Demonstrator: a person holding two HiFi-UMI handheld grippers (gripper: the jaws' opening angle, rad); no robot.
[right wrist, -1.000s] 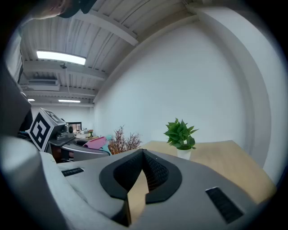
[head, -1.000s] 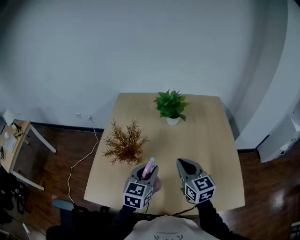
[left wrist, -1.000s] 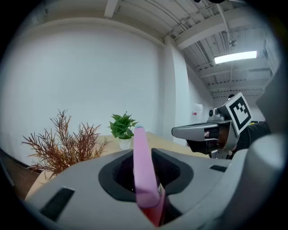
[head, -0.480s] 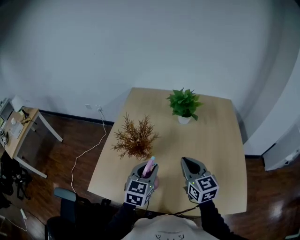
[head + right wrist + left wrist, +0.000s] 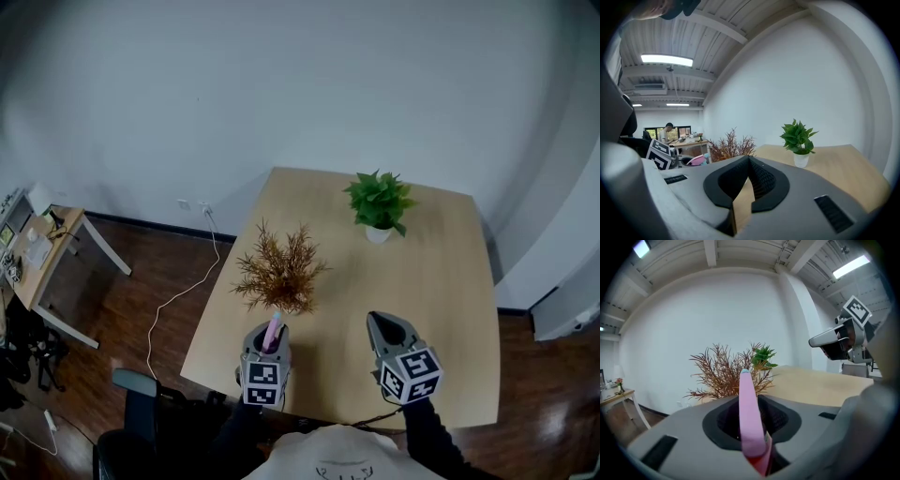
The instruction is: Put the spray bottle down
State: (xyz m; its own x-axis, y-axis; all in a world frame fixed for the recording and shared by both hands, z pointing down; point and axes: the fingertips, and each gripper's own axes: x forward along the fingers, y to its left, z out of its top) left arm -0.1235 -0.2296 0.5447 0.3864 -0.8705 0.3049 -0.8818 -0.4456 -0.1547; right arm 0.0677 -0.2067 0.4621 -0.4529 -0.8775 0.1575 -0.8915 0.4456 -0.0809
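The left gripper (image 5: 266, 337) is closed on the bottle (image 5: 749, 420). Its fingers pinch the pink neck, which sticks up between and past them. Nothing shows of the bottle's base, which lies below the fingers, so I cannot tell whether it touches the table (image 5: 431, 291) yet. The right gripper (image 5: 749, 160) has its fingers drawn together on nothing and sits level with the left one, well apart from it to the side.

Risks, as I judge them:

- **Edge:** the left fingers sit over the table's near left part. The rim is close behind and beside them, so a base landing partly off it would tip the bottle to the floor.
- **Tilt:** the bottle leans in the grip. If the fingers part before the base sits flat, it will likely topple.
- **Dry plant:** the dry plant (image 5: 281, 275) stands just ahead of the fingertips. Pushing forward to gain room could catch its twigs or knock it over.
- **Drag:** a fast pull back could catch the neck and take the bottle along.

The green plant (image 5: 380, 202) is far ahead of both pairs of fingers and out of harm.
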